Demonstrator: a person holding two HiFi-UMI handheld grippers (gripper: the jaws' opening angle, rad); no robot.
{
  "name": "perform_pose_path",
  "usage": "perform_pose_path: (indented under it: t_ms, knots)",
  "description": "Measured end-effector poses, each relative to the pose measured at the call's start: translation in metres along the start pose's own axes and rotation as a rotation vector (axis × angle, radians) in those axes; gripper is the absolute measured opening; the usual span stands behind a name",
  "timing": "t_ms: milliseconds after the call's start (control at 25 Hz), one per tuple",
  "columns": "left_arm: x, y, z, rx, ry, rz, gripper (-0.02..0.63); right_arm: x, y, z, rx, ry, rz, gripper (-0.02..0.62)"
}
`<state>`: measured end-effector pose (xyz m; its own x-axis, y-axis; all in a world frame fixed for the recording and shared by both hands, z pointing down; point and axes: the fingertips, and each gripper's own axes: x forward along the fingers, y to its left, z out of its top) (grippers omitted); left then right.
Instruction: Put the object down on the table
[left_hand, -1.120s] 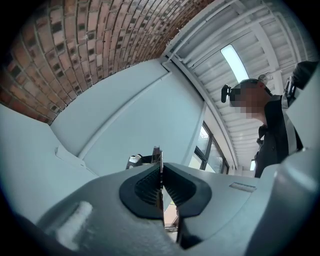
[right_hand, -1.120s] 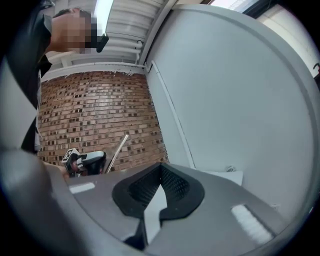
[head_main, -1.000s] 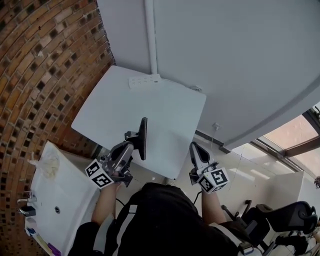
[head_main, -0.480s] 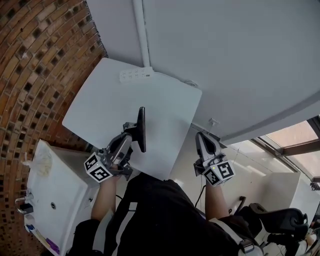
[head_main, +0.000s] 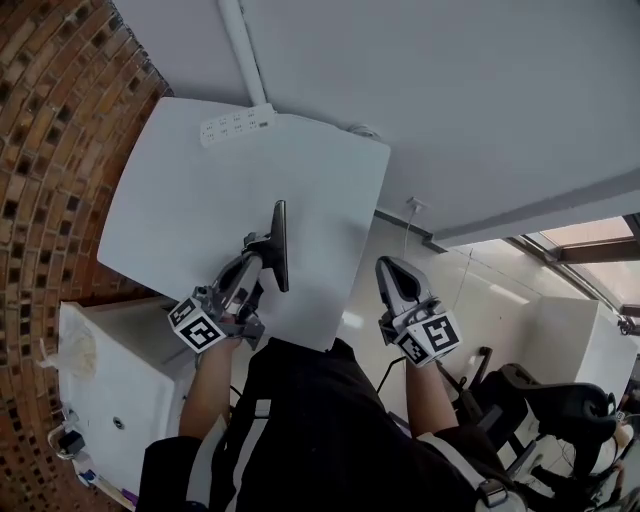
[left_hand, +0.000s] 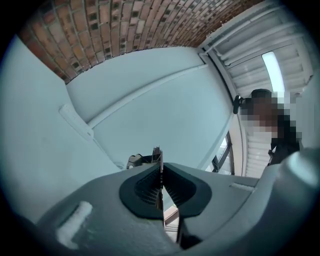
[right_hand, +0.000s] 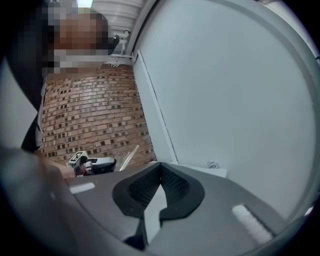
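A thin dark flat slab (head_main: 281, 244) stands on edge over the white table (head_main: 190, 190), near its front part. My left gripper (head_main: 262, 256) is shut on the slab's lower edge. In the left gripper view the slab (left_hand: 160, 162) shows as a narrow strip pinched between the pads of the left gripper (left_hand: 161, 175). My right gripper (head_main: 388, 270) hangs beside the table's right edge, over the floor, shut with nothing in it. In the right gripper view the right gripper (right_hand: 160, 169) has its jaws together, and the left gripper (right_hand: 95, 164) with the slab (right_hand: 129, 156) shows far off.
A white power strip (head_main: 238, 124) lies at the table's far edge, by the wall pipe. A brick wall (head_main: 50, 120) runs along the left. A white cabinet (head_main: 110, 390) stands at lower left, an office chair (head_main: 560, 410) at lower right.
The head view has swung, so the table and wall slid left and up in the picture. Both grippers keep about the same place relative to the table; the left still holds the slab.
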<state>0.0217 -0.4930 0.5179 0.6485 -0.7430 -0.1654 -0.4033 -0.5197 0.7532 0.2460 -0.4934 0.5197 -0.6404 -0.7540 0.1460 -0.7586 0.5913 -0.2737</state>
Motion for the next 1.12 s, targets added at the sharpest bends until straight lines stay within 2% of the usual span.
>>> perform_pose_path:
  t_ms: [160,360,480,560,800,920,1040,1120]
  knots:
    - [-0.009,0.049,-0.027,-0.109,0.054,0.114,0.003,0.009,0.000,-0.033,0.033,0.073,-0.028,0.006]
    - [-0.024,0.117,-0.045,-0.246,0.036,0.271,0.003,0.022,0.007,-0.066,0.056,0.164,-0.018,0.006]
    - [-0.016,0.140,-0.049,-0.359,0.005,0.270,0.003,0.041,0.015,-0.076,0.068,0.187,-0.024,0.006]
    - [-0.015,0.152,-0.051,-0.398,0.007,0.289,0.003,0.051,0.016,-0.089,0.083,0.201,-0.035,0.006]
    - [-0.018,0.191,-0.058,-0.410,0.101,0.356,0.003,0.076,0.019,-0.117,0.096,0.253,-0.065,0.006]
    - [-0.014,0.198,-0.066,-0.448,0.167,0.329,0.005,0.085,0.025,-0.124,0.108,0.273,-0.057,0.006]
    - [-0.007,0.201,-0.073,-0.448,0.239,0.302,0.005,0.095,0.036,-0.131,0.118,0.293,-0.050,0.006]
    - [-0.001,0.201,-0.073,-0.489,0.242,0.279,0.004,0.101,0.040,-0.137,0.129,0.311,-0.061,0.006]
